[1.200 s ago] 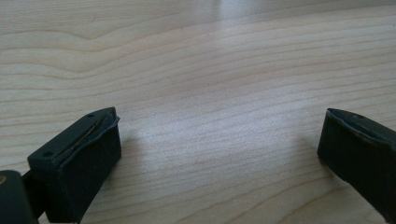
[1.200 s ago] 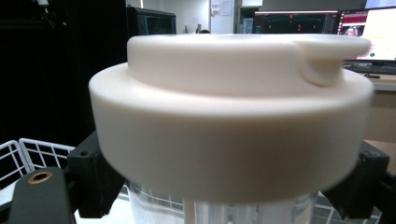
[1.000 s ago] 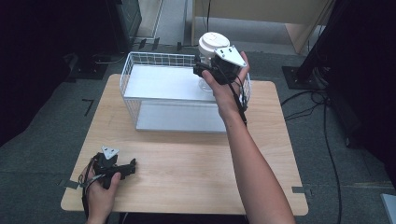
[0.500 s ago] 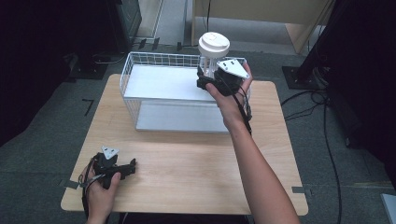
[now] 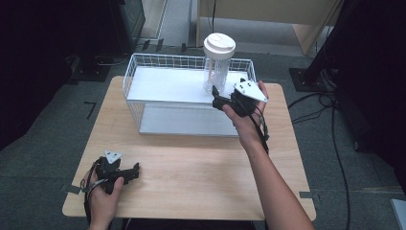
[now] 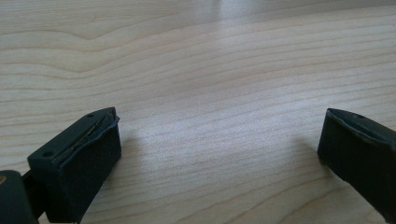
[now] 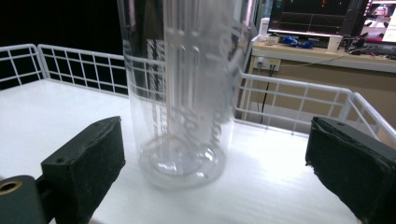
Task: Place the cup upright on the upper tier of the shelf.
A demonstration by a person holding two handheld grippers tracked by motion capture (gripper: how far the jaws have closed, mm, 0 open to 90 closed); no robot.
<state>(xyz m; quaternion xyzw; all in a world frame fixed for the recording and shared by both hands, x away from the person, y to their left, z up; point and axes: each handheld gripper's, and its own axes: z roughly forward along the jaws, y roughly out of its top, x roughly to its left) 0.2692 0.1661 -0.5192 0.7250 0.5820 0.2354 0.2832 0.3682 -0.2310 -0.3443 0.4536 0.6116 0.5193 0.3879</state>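
Observation:
A clear plastic bottle (image 5: 218,67) with a white lid (image 5: 219,45) stands upright in the back right corner of the white wire basket (image 5: 143,96). My right gripper (image 5: 218,98) hovers just in front of it, open, jaws wide apart and off the bottle. In the right gripper view the bottle (image 7: 182,93) rises between and beyond the two black pads (image 7: 88,163), resting on the basket's white floor. My left gripper (image 5: 131,170) rests low over the wooden table (image 5: 191,163) at the front left, open, with bare wood between its pads (image 6: 79,158).
The basket's wire walls (image 7: 289,98) rise behind and to the right of the bottle. Cables (image 5: 330,124) trail on the floor right of the table. A wooden cabinet (image 5: 268,14) stands behind the table. The basket's left half holds nothing.
My right gripper has let go of the bottle and drawn back toward me and downward; the bottle now stands on its own in the basket. The left gripper has stayed still.

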